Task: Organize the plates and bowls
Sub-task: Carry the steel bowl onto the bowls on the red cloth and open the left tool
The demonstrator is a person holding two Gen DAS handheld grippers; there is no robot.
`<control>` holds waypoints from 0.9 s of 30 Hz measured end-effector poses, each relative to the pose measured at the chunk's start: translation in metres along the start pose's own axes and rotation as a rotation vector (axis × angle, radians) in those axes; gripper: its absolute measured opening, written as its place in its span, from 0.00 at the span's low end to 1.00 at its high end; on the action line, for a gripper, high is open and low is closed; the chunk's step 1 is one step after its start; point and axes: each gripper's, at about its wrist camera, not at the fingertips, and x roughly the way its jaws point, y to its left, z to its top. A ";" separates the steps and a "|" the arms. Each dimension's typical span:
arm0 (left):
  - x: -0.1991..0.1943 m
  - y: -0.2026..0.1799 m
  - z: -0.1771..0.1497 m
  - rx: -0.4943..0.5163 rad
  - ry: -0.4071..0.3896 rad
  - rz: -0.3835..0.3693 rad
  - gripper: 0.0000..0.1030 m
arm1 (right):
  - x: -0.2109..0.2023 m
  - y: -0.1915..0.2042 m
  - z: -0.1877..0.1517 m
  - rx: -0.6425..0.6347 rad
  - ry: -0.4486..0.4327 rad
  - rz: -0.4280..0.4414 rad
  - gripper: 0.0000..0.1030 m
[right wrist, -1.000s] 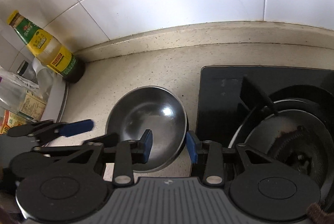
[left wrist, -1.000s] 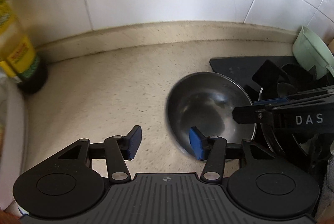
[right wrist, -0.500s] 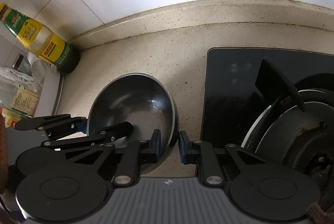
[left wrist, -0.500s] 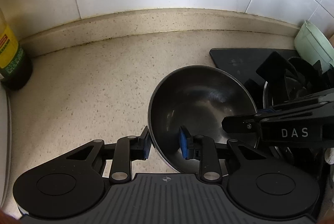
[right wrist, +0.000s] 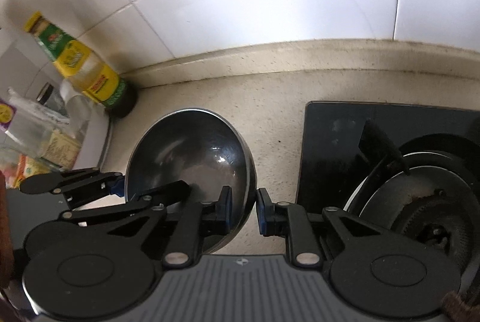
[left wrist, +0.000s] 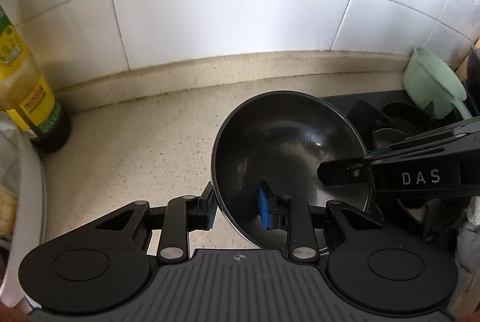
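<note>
My left tongs (left wrist: 235, 209) were clenched on the near-left rim of the dark metal bowl (left wrist: 285, 142), one pad inside, one outside. My right tongs (right wrist: 243, 209) gripped the bowl's opposite rim the same way. The bowl sat tilted over the speckled worktop (left wrist: 135, 148), between the oil bottle (right wrist: 90, 73) at the back-left corner and the black stove (right wrist: 345, 136) at the right edge.

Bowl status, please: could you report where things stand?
Left gripper and right gripper shut on bowl rim, opposite sides. Bowl tilted. Nothing in the way.
</note>
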 end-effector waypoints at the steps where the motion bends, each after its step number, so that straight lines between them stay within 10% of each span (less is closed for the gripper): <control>1: -0.006 -0.001 -0.001 0.003 -0.007 0.002 0.34 | -0.005 0.003 -0.002 -0.006 -0.004 0.002 0.16; 13: -0.096 -0.012 -0.055 -0.018 -0.071 0.062 0.36 | -0.072 0.054 -0.050 -0.140 -0.032 0.066 0.16; 27: -0.126 -0.019 -0.135 -0.062 -0.003 0.108 0.38 | -0.065 0.083 -0.127 -0.259 0.143 0.107 0.16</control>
